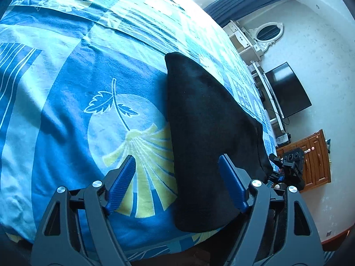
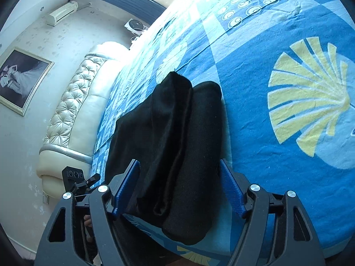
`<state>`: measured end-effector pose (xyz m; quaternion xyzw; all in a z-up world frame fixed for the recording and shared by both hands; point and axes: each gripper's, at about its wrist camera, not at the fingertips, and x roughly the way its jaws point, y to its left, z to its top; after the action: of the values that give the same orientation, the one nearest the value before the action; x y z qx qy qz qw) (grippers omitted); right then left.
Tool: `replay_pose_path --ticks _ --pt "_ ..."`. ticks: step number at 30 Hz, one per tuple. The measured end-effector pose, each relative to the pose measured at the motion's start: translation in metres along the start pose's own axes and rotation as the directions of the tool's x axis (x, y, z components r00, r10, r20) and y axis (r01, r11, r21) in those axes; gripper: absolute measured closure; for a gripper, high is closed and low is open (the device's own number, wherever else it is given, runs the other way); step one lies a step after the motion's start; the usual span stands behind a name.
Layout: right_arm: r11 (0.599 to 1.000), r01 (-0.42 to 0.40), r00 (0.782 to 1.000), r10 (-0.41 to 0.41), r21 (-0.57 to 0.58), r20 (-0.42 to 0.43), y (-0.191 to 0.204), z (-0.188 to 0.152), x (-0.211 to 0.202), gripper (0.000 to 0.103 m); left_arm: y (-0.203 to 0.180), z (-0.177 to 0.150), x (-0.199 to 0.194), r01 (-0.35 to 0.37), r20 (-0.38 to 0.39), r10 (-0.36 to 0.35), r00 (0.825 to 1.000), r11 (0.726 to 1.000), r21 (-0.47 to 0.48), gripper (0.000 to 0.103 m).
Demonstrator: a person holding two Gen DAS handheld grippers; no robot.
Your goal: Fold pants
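Both grippers tip down toward the bed. The left gripper (image 1: pixel 177 184) has its jaws spread wide with nothing clamped: one blue pad (image 1: pixel 231 184) lies over the near edge of the black pants (image 1: pixel 206 119), the other (image 1: pixel 122 184) hangs above the blue bedspread (image 1: pixel 66 110), clear of the cloth. The right gripper (image 2: pixel 179 188) also gapes wide; the pants (image 2: pixel 177 144) lie between its fingers, but whether the pads press on them I cannot tell. The pants lie folded long and narrow, stretching toward twelve o'clock. The other gripper shows at three o'clock in the left view, at nine in the right.
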<state>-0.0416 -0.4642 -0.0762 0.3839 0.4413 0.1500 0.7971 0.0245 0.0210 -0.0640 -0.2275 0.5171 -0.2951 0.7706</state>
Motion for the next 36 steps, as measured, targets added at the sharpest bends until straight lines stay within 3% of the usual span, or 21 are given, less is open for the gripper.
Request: replay_pose_path --ticks 4,9,13,14,15,18,24,32,36 --pt "0.999 0.038 0.999 -0.038 -0.021 -0.011 -0.002 0.025 0.023 0.026 0.001 0.024 0.024 0.013 -0.025 -0.013 1.0 1.0 -0.001 0.024" --pt "1.0 0.01 1.0 -0.01 0.005 0.013 -0.01 0.052 0.042 0.025 0.0 0.053 0.045 0.042 -0.03 -0.043 0.999 0.999 -0.028 0.02" --pt "1.0 -0.012 1.0 0.012 -0.022 -0.018 -0.008 0.06 0.052 0.025 0.002 0.068 0.061 0.04 -0.046 -0.043 0.998 0.998 -0.05 0.021" --pt "0.999 -0.006 1.0 0.005 -0.04 -0.021 -0.006 0.059 0.052 0.027 0.0 0.07 0.064 0.023 -0.047 -0.024 0.999 0.999 -0.041 0.035" --pt "0.999 0.001 1.0 -0.002 -0.047 -0.026 -0.006 0.058 0.053 0.043 -0.001 0.07 0.068 0.014 -0.06 -0.015 0.998 0.999 -0.031 0.06" --pt "0.999 -0.006 1.0 0.005 -0.053 -0.011 -0.003 0.057 0.054 0.056 -0.003 0.071 0.072 -0.004 -0.065 0.002 0.998 0.999 -0.038 0.073" --pt "0.996 -0.037 0.998 0.041 -0.085 0.041 0.015 0.061 0.049 0.063 -0.012 0.079 0.062 -0.048 -0.041 0.047 0.998 0.999 -0.022 0.083" --pt "0.991 -0.074 0.996 0.08 -0.114 0.05 0.037 0.091 0.074 0.067 -0.009 0.117 0.05 -0.129 0.015 0.129 0.991 0.992 -0.003 0.084" --pt "0.991 -0.066 0.997 0.07 -0.117 0.028 0.049 0.112 0.101 0.067 -0.007 0.138 0.05 -0.215 0.037 0.213 0.976 0.975 0.064 0.084"
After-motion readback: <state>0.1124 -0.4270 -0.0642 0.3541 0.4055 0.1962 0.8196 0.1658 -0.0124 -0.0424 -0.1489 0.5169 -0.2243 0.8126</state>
